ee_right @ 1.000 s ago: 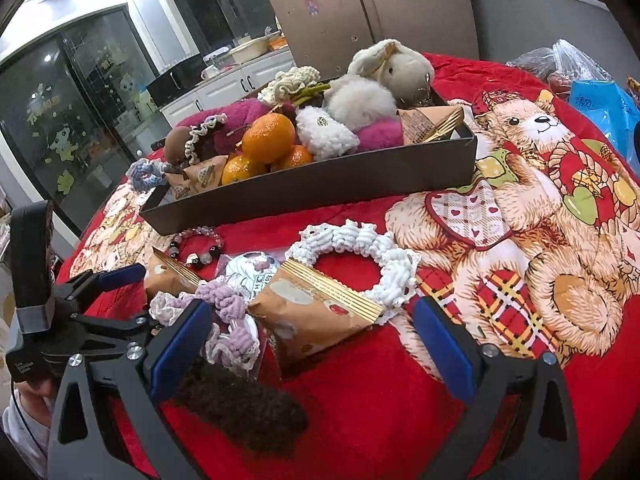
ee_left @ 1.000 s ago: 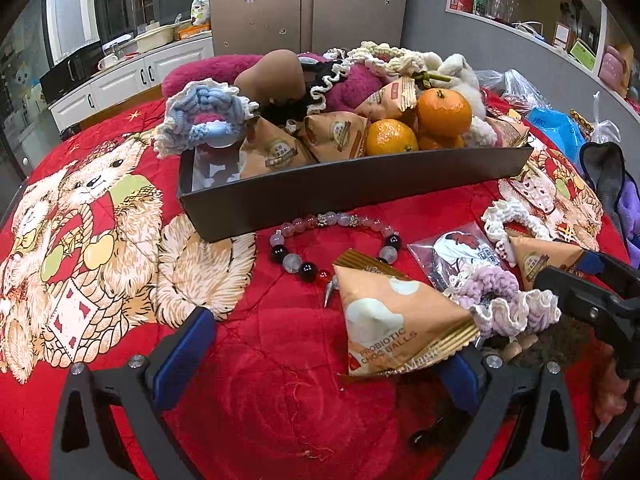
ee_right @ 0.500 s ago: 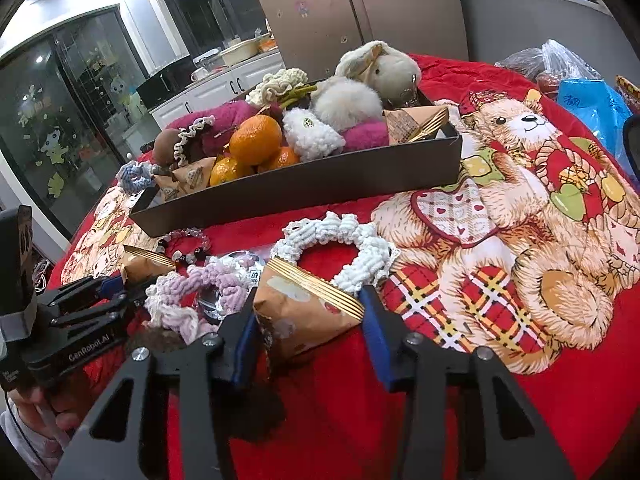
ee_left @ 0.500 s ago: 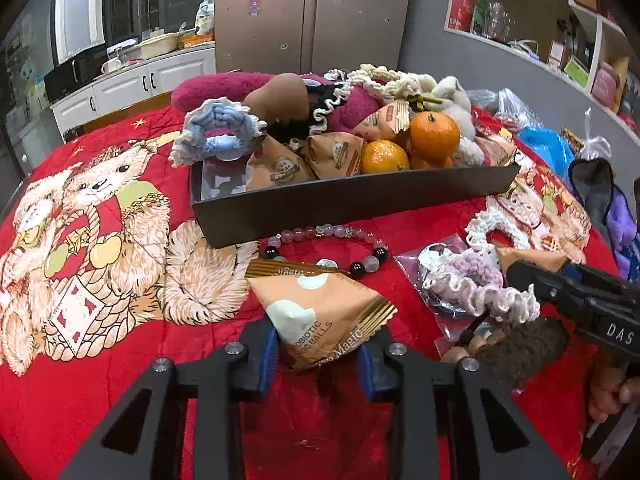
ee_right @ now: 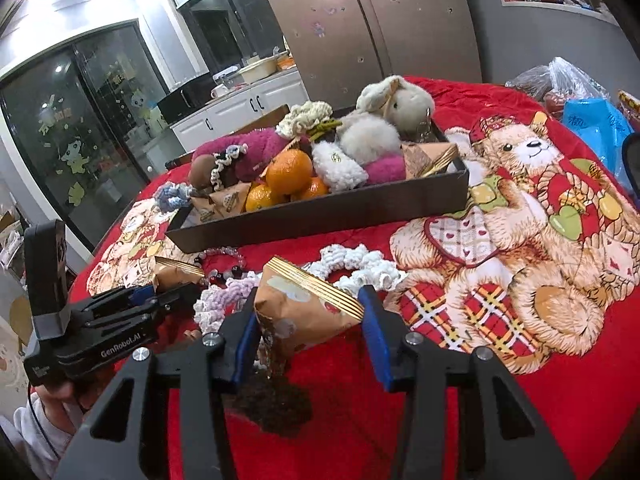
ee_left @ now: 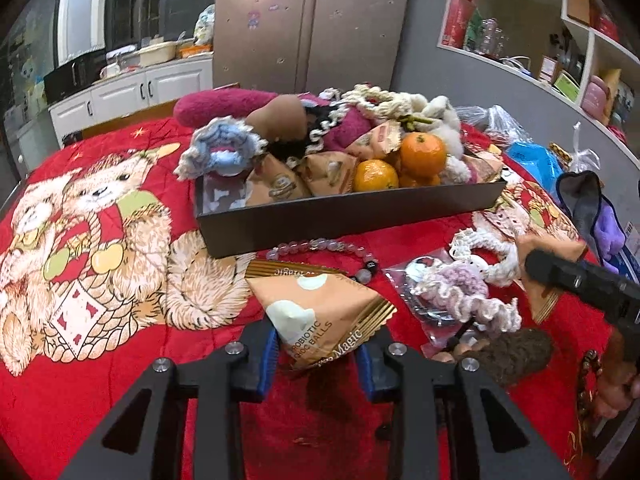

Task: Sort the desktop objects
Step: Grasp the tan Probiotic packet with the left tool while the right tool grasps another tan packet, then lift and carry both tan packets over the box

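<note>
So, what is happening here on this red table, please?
A person is sorting small things into a long dark tray that already holds oranges, plush toys and snack packets. The left gripper is shut on a tan triangular snack packet, and the right gripper is shut on a similar tan packet with a gold striped edge. A bead bracelet and crocheted hair ties lie on the red bear-print cloth.

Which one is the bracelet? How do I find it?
Find the long dark tray on the red blanket. Just in front of its near wall lies the bracelet, a curve of round pale beads with some dark ones. Its neighbours are woolly scrunchies and paper snack packets.
</note>
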Demonstrator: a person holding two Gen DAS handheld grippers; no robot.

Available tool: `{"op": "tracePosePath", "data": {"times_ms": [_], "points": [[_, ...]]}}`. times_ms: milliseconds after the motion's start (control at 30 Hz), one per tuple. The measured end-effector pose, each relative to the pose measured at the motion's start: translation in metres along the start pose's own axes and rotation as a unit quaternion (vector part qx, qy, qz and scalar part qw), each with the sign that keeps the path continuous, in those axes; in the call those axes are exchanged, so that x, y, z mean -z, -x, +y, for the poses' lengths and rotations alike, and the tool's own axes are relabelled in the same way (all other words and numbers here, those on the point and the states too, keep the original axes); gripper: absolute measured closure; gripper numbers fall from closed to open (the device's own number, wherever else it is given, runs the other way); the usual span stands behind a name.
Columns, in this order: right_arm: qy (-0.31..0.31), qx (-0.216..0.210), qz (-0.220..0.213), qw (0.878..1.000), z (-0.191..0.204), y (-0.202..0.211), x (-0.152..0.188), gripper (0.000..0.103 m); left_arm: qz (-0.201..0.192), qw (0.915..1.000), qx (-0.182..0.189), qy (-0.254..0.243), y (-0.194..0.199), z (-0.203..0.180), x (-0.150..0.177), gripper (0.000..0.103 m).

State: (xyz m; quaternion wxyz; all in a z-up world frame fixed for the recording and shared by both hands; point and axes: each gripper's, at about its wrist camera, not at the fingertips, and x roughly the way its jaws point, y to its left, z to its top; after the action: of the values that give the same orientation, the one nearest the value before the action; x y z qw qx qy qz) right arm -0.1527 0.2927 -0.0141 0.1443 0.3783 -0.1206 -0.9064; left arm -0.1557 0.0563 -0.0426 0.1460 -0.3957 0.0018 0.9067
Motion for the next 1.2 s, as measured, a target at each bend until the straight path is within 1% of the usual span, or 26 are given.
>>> {"op": "tracePosePath", "data": {"times_ms": [100,233,467,600,667,700,767,800,933,1033,1133,1200], "points": [[-0.008,-0.009,-0.019,1.000,-0.004,0.012,-0.005,0.055,-0.007,1.0000,-0.002,-0.007,0.002,-0.003,0.000,0.071],[-0.013,-0.015,-0.033,0.999,-0.008,0.023,-0.009,0.055,-0.017,0.9998,-0.005,-0.008,0.005,-0.003,-0.001,0.071],[-0.003,-0.013,-0.025,1.000,-0.003,0.018,-0.007,0.055,-0.035,0.9992,0.001,-0.019,0.012,-0.008,0.000,0.071],[0.007,-0.009,-0.024,1.000,0.002,0.016,-0.004,0.055,-0.048,0.9985,0.022,-0.018,0.016,-0.008,0.000,0.071],[0.024,0.008,-0.031,0.999,0.007,0.015,-0.002,0.055,-0.055,0.9977,0.038,-0.014,0.019,-0.007,0.000,0.071],[0.038,0.028,-0.039,0.998,0.011,0.015,0.000,0.055,-0.059,0.9970,0.050,-0.011,0.020,-0.006,0.000,0.071],[0.055,0.060,-0.060,0.995,0.015,0.016,0.003,0.055,-0.063,0.9963,0.057,-0.008,0.022,-0.006,0.000,0.071],[0.059,0.059,-0.064,0.995,0.016,0.016,0.003,0.055,-0.066,0.9961,0.059,-0.007,0.023,-0.006,0.000,0.071],[0.042,0.020,-0.060,0.997,0.012,0.014,0.003,0.055,-0.080,0.9943,0.070,0.000,0.027,-0.005,-0.001,0.071],[0.041,0.018,-0.061,0.997,0.012,0.015,0.003,0.055,-0.087,0.9939,0.068,0.000,0.030,-0.006,-0.001,0.071],[0.036,0.010,-0.064,0.997,0.012,0.018,0.002,0.055,-0.079,0.9956,0.050,-0.001,0.030,-0.009,-0.002,0.071],[0.038,0.011,-0.071,0.997,0.013,0.023,0.001,0.055,-0.074,0.9958,0.054,-0.002,0.030,-0.010,-0.003,0.071]]}}
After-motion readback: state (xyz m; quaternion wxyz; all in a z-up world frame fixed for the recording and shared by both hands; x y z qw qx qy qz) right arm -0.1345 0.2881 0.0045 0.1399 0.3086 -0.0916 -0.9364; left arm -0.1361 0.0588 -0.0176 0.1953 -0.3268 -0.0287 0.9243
